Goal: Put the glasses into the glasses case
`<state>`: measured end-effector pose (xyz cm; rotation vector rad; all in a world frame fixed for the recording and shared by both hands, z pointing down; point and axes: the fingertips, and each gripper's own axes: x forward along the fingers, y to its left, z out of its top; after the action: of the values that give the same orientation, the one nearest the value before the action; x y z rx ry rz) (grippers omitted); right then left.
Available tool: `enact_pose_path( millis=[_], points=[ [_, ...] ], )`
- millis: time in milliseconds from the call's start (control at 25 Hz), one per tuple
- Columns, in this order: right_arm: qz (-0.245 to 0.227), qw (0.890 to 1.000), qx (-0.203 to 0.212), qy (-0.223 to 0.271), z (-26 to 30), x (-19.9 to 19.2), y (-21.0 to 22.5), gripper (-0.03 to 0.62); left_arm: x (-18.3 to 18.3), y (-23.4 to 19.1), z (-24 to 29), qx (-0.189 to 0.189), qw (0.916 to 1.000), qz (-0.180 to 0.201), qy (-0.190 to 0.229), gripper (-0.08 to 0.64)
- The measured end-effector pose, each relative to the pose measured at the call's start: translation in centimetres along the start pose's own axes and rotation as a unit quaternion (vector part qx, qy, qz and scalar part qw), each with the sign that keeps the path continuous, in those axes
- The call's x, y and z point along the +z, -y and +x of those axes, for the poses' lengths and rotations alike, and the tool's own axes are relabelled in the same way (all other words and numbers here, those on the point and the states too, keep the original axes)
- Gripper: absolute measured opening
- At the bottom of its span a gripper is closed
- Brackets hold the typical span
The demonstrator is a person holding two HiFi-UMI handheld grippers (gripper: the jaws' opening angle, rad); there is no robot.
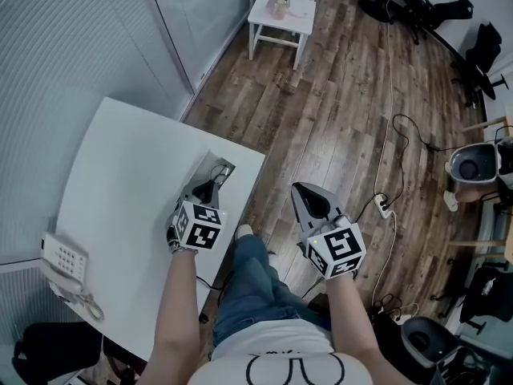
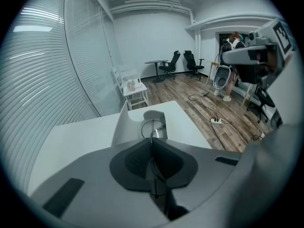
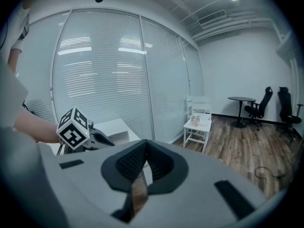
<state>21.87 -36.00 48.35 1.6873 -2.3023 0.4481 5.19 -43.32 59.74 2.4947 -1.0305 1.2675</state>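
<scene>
glasses [image 2: 152, 130] pinched in left gripper [image 2: 152, 140]: thin wire frame, round rim i think, hard to see. they hang just over the open pale case [image 2: 121, 125] at the table [image 1: 120, 175] corner. i'd lower slowly with the frame level and let go inside. right gripper [image 3: 145, 145] closed, empty, off the table.

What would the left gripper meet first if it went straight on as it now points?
Probably the open glasses case on the white table, right ahead of the glasses it grips; depth is unclear.
</scene>
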Motion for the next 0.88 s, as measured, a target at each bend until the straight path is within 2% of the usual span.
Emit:
enact_pose_path(
  millis=[320,520,680,880],
  points=[
    [-0.015,1.0,0.01,0.026,-1.3,1.9,-0.5,0.011,1.2,-0.6,-2.7,0.019,0.9991,-0.026,0.026,0.038],
    [-0.034,0.998,0.025,0.056,-3.2,4.2,-1.6,0.011,2.0,-1.2,-7.1,0.058,0.9953,-0.046,0.062,0.038],
    [-0.063,0.994,0.038,0.079,-5.3,5.7,-2.5,0.01,2.9,-1.7,-12.3,0.107,0.9852,-0.067,0.117,0.038],
    [-0.091,0.988,0.051,0.111,-8.5,7.7,-3.9,0.011,3.4,-1.6,-18.9,0.15,0.9647,-0.1,0.192,0.038]
  ],
)
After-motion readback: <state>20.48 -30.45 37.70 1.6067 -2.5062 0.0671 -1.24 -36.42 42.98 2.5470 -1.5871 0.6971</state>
